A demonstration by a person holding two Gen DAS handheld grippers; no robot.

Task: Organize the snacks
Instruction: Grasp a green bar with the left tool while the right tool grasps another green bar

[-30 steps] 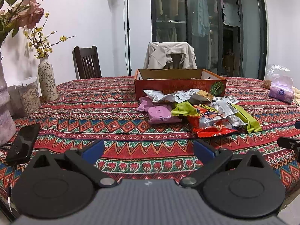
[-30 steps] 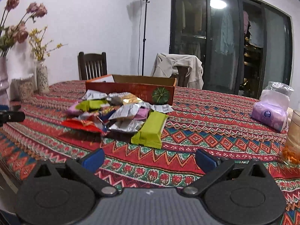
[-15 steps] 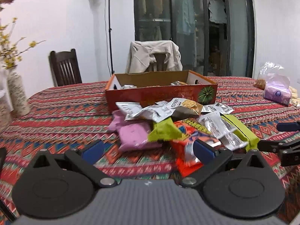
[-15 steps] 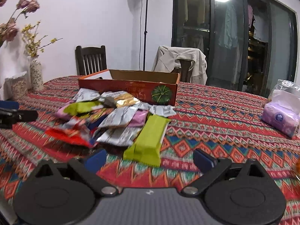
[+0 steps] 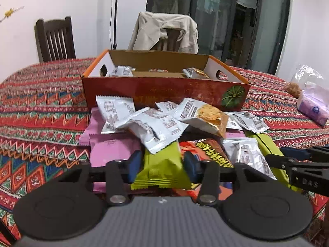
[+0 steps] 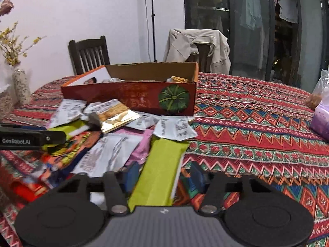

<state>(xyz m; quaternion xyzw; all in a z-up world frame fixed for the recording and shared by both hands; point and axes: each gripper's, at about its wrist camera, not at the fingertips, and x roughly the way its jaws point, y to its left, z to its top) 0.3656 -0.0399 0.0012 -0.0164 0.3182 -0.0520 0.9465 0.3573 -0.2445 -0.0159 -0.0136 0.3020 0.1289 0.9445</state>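
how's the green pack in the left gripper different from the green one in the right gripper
The short puffy lime-green snack pouch between the left gripper fingers is squat, with a crimped end facing the camera. The long flat lime-green wrapper between the right gripper fingers is slim and stretches away toward the cardboard box. Both are the same green, and both grippers' jaws have just been closing on them.

On the side of the left tongs [image 6: 30, 139], as your right wrist camera sees them, you can read "GenRobot.AI" in pale letters. On the side of the right tongs [image 5: 304, 173], seen from your left wrist camera, the letters "DAS" stand out faintly. The red snack packet [image 5: 209, 152] carries yellow characters and the orange box [image 5: 164, 94] has gold script on its front, but neither can be made out.
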